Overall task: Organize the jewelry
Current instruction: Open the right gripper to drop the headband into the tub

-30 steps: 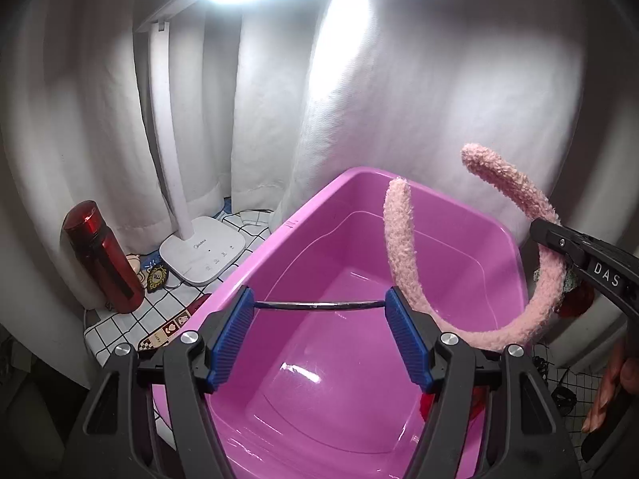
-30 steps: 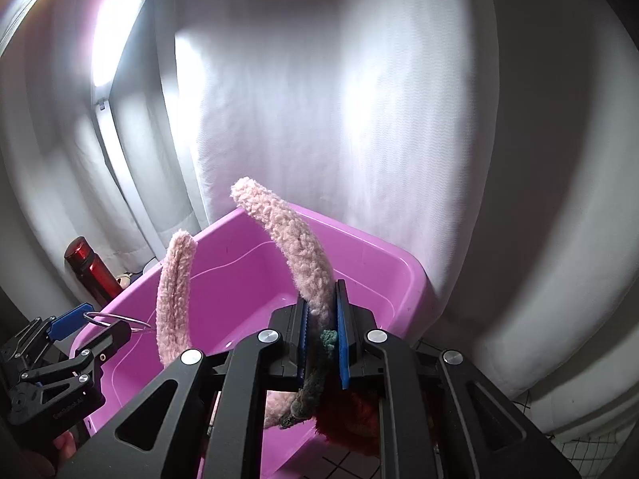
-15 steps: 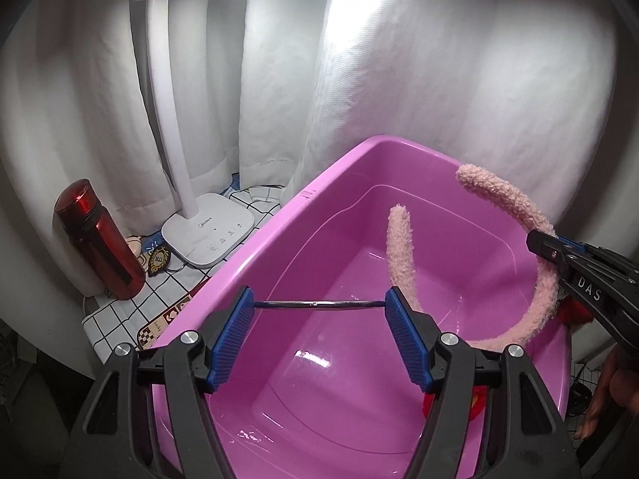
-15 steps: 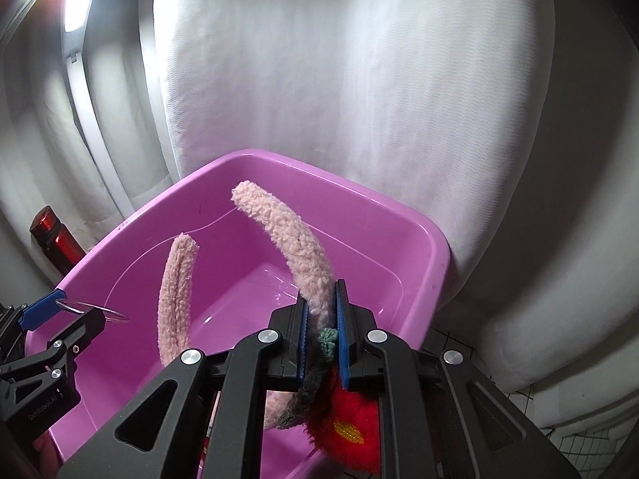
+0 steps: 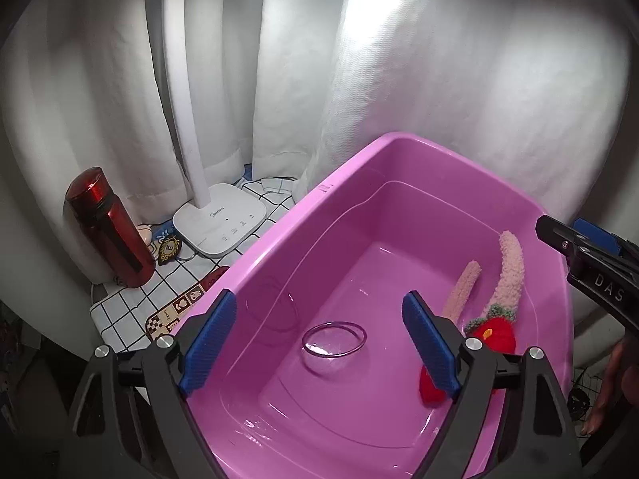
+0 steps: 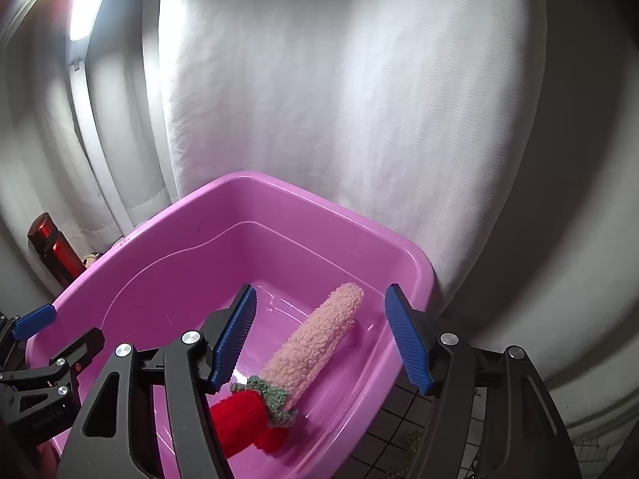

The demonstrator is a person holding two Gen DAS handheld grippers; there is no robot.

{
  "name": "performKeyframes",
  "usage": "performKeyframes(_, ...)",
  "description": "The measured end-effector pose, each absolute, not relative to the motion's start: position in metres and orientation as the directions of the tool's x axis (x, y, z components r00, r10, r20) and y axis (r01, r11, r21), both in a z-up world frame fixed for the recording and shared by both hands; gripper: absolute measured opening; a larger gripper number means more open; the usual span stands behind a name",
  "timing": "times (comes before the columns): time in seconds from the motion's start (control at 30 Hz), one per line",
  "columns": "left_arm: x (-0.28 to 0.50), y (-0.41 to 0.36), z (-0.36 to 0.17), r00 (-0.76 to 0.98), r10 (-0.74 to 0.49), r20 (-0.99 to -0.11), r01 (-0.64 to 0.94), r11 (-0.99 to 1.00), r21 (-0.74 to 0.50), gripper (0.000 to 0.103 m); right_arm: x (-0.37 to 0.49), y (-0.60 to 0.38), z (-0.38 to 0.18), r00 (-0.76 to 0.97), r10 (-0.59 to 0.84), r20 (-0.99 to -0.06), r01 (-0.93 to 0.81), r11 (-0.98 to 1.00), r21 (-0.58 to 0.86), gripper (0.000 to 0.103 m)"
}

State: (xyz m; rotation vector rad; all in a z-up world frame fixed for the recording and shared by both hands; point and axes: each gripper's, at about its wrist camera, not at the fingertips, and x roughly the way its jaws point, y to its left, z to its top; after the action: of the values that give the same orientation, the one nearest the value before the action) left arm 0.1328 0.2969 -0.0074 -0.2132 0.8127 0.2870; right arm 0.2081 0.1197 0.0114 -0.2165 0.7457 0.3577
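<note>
A pink plastic tub (image 5: 351, 167) fills both views; its rim also shows in the right wrist view (image 6: 279, 187). A thin clear bangle (image 5: 334, 338) lies on the tub floor. A fuzzy pink headband (image 5: 509, 275) with red strawberry decorations (image 5: 495, 333) lies in the tub at the right, seen also in the right wrist view (image 6: 319, 339). My left gripper (image 5: 319, 343) is open and empty above the tub. My right gripper (image 6: 319, 339) is open and empty above the headband, and it shows at the left wrist view's right edge (image 5: 579, 255).
A red bottle (image 5: 108, 227) and a white desk lamp (image 5: 219, 223) stand on a checked cloth (image 5: 131, 303) left of the tub. White curtains (image 6: 359, 99) hang close behind. A dark mesh surface (image 6: 391, 431) lies right of the tub.
Both grippers opened. The left let go of the bangle, which now lies on the tub floor. The right let go of the headband, which dropped into the tub.
</note>
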Motion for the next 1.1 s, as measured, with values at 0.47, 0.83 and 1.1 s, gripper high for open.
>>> performKeyframes(0.47, 0.11, 0.289, -0.001, 0.658, 0.147, -0.739, -0.324, 0.941, -0.101, 0.084, 0.18, 0.093, 0.021, 0.68, 0.262, -0.685, -0.386, 0.922, -0.031, 0.064)
performKeyframes(0.83, 0.081, 0.25, 0.015, 0.679, 0.097, -0.727, -0.243, 0.965, -0.098, 0.084, 0.13, 0.024, 0.026, 0.686, 0.246, -0.685, -0.321, 0.947, 0.019, 0.064)
performKeyframes(1.1, 0.06, 0.199, 0.027, 0.706, 0.013, -0.708, -0.123, 0.987, -0.104, 0.087, 0.087, -0.057, 0.032, 0.71, 0.157, -0.686, -0.19, 0.981, 0.028, 0.064)
